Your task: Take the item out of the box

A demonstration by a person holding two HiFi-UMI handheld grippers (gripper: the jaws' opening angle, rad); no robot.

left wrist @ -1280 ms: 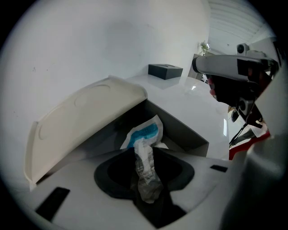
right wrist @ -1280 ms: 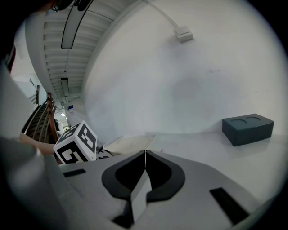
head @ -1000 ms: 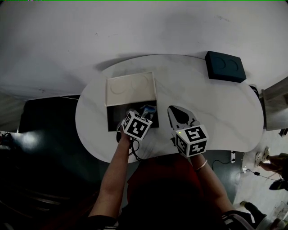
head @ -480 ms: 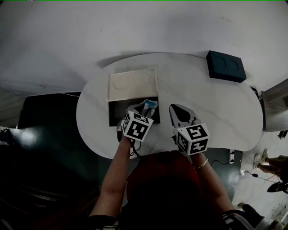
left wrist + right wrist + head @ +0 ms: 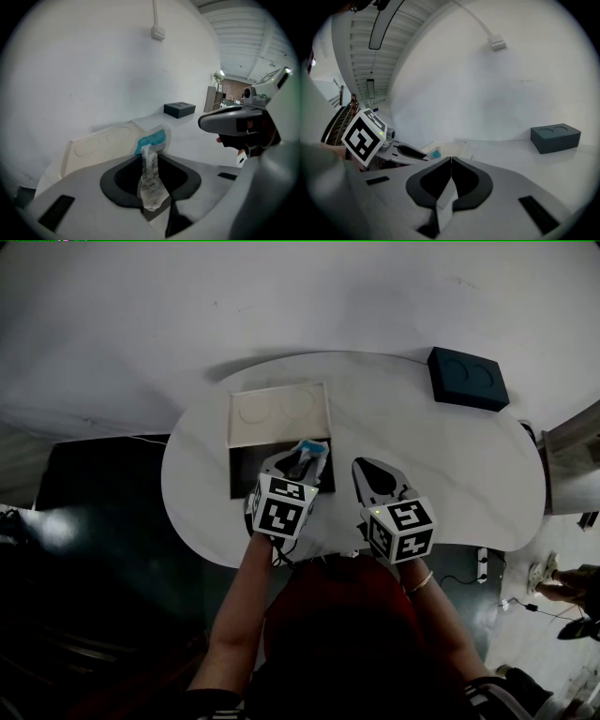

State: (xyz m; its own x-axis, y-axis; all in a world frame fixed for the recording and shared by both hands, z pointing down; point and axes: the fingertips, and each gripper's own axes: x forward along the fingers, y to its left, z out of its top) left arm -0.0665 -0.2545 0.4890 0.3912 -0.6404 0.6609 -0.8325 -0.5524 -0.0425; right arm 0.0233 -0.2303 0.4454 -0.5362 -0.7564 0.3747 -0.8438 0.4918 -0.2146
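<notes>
Left tool (image 5: 300, 459) pinches a blue-topped packet (image 5: 150, 186) above the white oval table (image 5: 450, 465) (plain white wall (image 5: 93, 70) behind).

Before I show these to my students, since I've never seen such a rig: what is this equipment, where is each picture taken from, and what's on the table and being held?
There is no robot here. A person holds a hand-held gripper in each hand, and the marker cubes are part of the grippers. The head view comes from a camera on the person's head, looking down. The other two views come from cameras riding on each gripper, looking along its fingers. On the white table sits an open box with its cream lid laid open. A dark box sits at the far edge. The left gripper pinches a clear packet with a blue label, by the open box. The right gripper is shut and empty.
</notes>
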